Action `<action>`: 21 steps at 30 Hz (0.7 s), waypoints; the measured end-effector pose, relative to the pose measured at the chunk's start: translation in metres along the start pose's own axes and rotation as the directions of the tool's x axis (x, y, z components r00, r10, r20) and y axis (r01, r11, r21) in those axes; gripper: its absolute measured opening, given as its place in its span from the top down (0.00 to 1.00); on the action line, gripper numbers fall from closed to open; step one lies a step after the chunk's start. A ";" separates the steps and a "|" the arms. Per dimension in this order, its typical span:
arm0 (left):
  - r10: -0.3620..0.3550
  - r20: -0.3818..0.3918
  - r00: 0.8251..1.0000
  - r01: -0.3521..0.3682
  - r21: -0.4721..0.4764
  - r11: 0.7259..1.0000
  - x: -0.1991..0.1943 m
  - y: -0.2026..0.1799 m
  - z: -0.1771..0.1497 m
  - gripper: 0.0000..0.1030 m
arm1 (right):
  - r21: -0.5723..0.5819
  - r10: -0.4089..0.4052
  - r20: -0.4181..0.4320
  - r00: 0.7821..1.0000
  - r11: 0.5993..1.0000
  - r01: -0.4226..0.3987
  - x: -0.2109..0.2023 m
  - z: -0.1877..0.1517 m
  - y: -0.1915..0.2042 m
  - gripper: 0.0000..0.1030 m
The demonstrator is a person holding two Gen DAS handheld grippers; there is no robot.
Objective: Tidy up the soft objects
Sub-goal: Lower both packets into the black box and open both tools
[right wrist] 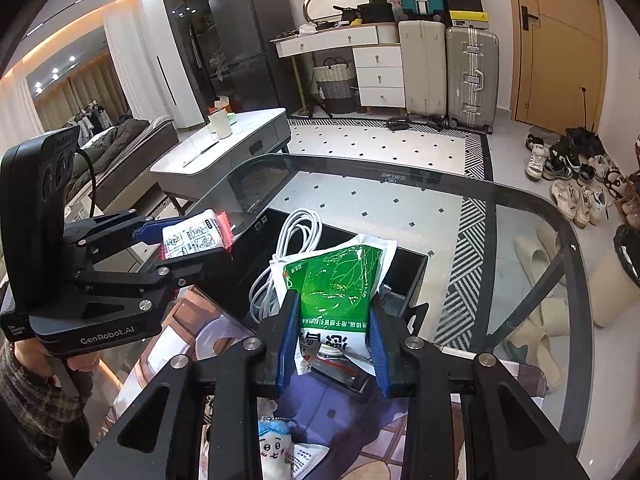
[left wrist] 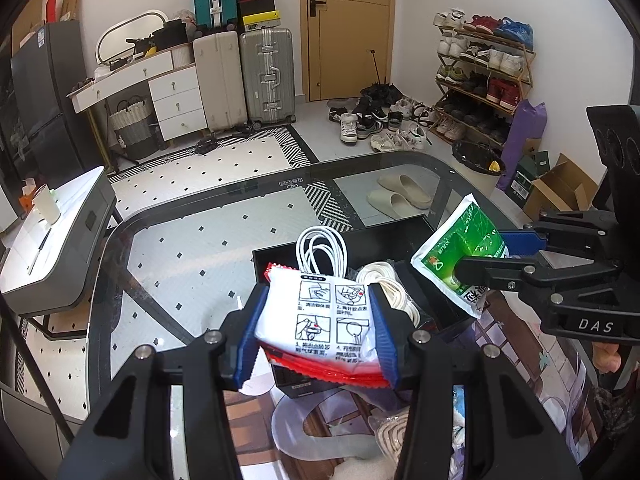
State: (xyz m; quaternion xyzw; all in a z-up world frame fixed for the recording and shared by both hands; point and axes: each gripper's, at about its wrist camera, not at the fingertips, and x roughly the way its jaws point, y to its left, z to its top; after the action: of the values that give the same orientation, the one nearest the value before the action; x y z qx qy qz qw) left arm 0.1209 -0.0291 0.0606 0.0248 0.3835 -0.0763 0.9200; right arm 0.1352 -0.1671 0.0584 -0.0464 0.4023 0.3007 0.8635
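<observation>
Behind everything, a cluttered room is showing suitcases (left wrist: 244, 76), a yellow door (left wrist: 348, 28) and a wooden shoe rack (left wrist: 484, 76), while up front a dark-rimmed oval glass table (left wrist: 192, 240) is carrying an open black rectangular box (left wrist: 424, 240). Working from the left, the left gripper (left wrist: 318, 332) is clamping a soft white packet with red crimped edges and printed instruction pictures (left wrist: 328, 320), its blue pads pressing on both sides of the packet, and is holding it in the air at the near left corner of the box. Inside the box, a coiled white cable (left wrist: 320, 252) is standing up beside a bundle of cream cord (left wrist: 390, 284) (partly hidden behind the packet). Further right, the right gripper (right wrist: 334, 340) is gripping a soft green-and-white plastic pouch with a leaf print (right wrist: 340, 284) by its lower end, the pouch rising tilted above the box's near right side. Nearer the cameras, a printed mat (left wrist: 520, 344) is lying on the table, with a small plush figure with a drawn face (right wrist: 274, 448) resting on it.
</observation>
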 end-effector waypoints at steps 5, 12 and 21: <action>-0.003 -0.006 1.000 0.003 -0.006 1.000 0.011 -0.001 0.001 0.54 | -0.002 -0.001 -0.002 1.000 1.000 0.001 0.010 0.003 -0.001 0.69; -0.015 -0.027 1.000 0.014 -0.025 1.000 0.031 0.004 0.001 0.54 | -0.006 0.007 -0.022 1.000 1.000 -0.007 0.029 0.005 -0.005 0.69; -0.027 -0.061 0.998 0.026 -0.022 0.999 0.053 0.001 0.001 0.54 | -0.011 0.011 -0.053 0.999 1.000 -0.012 0.055 0.009 -0.012 0.69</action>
State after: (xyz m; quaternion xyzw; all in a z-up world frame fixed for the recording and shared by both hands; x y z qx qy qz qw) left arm 0.1585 -0.0346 0.0235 0.0124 0.4125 -0.0837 0.9070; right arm 0.1748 -0.1471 0.0223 -0.0569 0.4234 0.3067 0.8505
